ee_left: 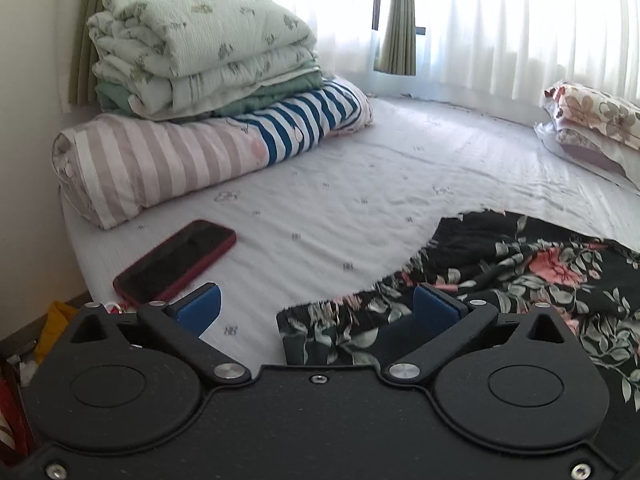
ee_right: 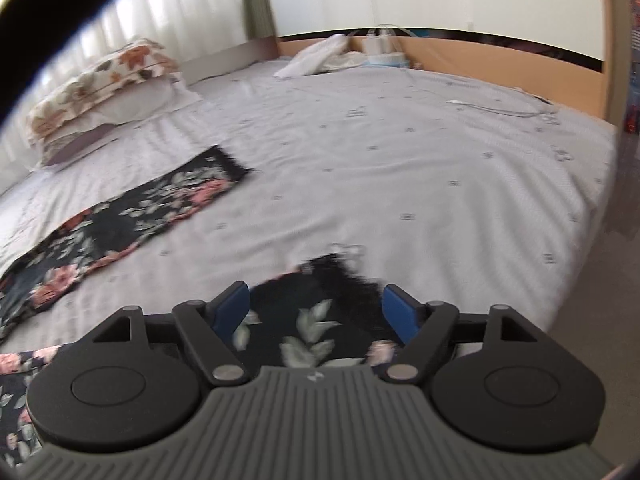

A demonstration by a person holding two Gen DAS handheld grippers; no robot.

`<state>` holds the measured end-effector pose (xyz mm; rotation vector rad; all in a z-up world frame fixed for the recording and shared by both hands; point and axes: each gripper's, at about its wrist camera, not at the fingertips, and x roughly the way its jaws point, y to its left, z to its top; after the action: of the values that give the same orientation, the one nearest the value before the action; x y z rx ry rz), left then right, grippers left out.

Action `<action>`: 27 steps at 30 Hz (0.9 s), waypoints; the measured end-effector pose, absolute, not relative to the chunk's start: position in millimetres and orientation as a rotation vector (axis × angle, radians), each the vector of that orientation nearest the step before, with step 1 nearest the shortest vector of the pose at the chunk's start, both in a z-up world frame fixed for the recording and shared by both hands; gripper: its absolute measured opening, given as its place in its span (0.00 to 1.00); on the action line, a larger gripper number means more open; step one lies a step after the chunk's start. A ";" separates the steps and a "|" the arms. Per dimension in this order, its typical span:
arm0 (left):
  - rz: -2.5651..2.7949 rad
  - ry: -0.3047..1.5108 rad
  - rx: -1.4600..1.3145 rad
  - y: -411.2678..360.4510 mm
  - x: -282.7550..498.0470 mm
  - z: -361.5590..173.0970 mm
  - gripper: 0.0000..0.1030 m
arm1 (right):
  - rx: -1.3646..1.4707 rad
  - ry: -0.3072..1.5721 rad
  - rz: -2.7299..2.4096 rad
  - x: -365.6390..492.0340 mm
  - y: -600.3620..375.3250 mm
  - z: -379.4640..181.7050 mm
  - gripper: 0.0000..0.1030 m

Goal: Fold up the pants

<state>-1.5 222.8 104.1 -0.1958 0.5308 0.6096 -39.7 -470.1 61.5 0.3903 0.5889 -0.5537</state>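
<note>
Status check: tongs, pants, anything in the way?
Left tongs open at pants edge. Right tongs open over a leg end. Pants spread on bed, unfolded. Red phone lies left of them.

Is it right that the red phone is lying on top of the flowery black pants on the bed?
Not quite. In the left wrist view the red phone lies on the bare bed sheet, off to the side of the flowery black pants and not touching them. The pants are indeed on the bed.

Sheer-curtained bright window [ee_left: 500, 20] behind bed [ee_left: 360, 184]; wooden headboard [ee_right: 500, 56].
</note>
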 end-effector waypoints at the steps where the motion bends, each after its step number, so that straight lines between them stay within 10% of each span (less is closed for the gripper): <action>1: 0.613 0.527 -0.202 223.4 -0.6 105.2 1.00 | 0.385 0.590 -0.539 -36.1 -465.4 62.4 0.82; 27: 0.284 0.802 -0.609 224.6 260.1 111.3 1.00 | 0.610 0.660 -0.289 182.0 -427.6 118.2 0.82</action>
<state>260.1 224.6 111.3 -0.6088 0.8025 0.2842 182.0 -427.6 118.2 0.6105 0.6598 -0.2893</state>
